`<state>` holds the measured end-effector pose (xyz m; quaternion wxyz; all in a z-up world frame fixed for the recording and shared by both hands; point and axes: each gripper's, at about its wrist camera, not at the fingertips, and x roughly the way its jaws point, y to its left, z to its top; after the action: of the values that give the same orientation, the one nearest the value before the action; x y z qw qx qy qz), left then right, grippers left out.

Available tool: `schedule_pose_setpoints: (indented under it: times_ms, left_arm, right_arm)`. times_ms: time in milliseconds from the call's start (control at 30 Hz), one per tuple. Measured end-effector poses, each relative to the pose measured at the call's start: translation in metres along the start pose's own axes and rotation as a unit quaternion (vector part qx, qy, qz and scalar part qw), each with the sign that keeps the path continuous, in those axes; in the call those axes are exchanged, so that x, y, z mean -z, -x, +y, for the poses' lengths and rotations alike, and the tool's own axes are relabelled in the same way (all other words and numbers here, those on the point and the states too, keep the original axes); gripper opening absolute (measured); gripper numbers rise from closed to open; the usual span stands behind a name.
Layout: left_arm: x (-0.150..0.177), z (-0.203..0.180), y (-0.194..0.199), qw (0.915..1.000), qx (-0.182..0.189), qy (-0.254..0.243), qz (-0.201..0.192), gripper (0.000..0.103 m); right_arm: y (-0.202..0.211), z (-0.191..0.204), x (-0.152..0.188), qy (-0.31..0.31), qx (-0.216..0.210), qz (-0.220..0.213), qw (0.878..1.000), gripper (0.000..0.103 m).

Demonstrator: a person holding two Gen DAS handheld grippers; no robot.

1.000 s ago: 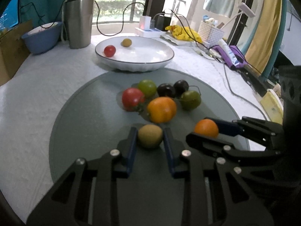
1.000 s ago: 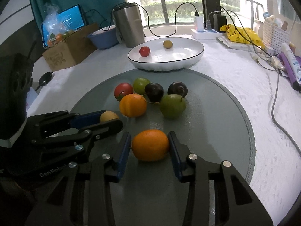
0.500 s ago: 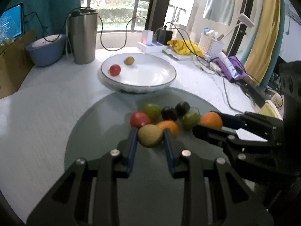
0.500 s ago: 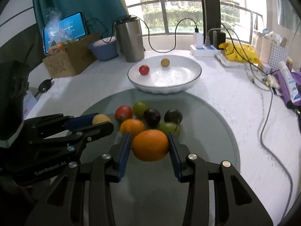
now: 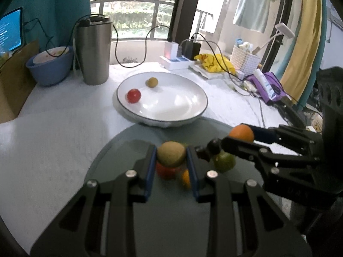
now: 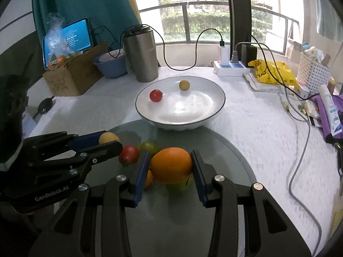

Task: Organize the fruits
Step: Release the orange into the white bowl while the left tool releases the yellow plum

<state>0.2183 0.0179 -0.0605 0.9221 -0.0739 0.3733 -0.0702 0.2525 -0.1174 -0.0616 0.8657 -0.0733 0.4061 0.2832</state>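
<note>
Left wrist view: my left gripper [image 5: 171,160] pinches a brown kiwi [image 5: 171,156], lifted above the grey round mat [image 5: 120,162]. Right wrist view: my right gripper [image 6: 170,169] clamps an orange [image 6: 171,165] over the loose fruit on that mat. White bowl [image 6: 212,109] beyond the mat's far edge holds a red tomato [image 6: 155,95] and a small tan fruit [image 6: 184,85].

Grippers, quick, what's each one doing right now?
Left gripper: closed on the kiwi.
Right gripper: closed on the orange.
</note>
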Motion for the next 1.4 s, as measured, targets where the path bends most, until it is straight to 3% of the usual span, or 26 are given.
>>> schedule_pose_setpoints:
  times_ms: [867,1400]
  left_arm:
    - [-0.043,0.021,-0.045,0.9999,-0.015,-0.001,-0.007,0.029]
    - [-0.053,0.032,-0.082,0.9997,-0.012,0.014,0.018,0.029]
  right_arm:
    - [-0.046,-0.022,-0.052,0.013,0.007,-0.004,1.000,0.042]
    - [-0.093,-0.032,-0.064,0.017,0.003,0.023,1.000,0.042]
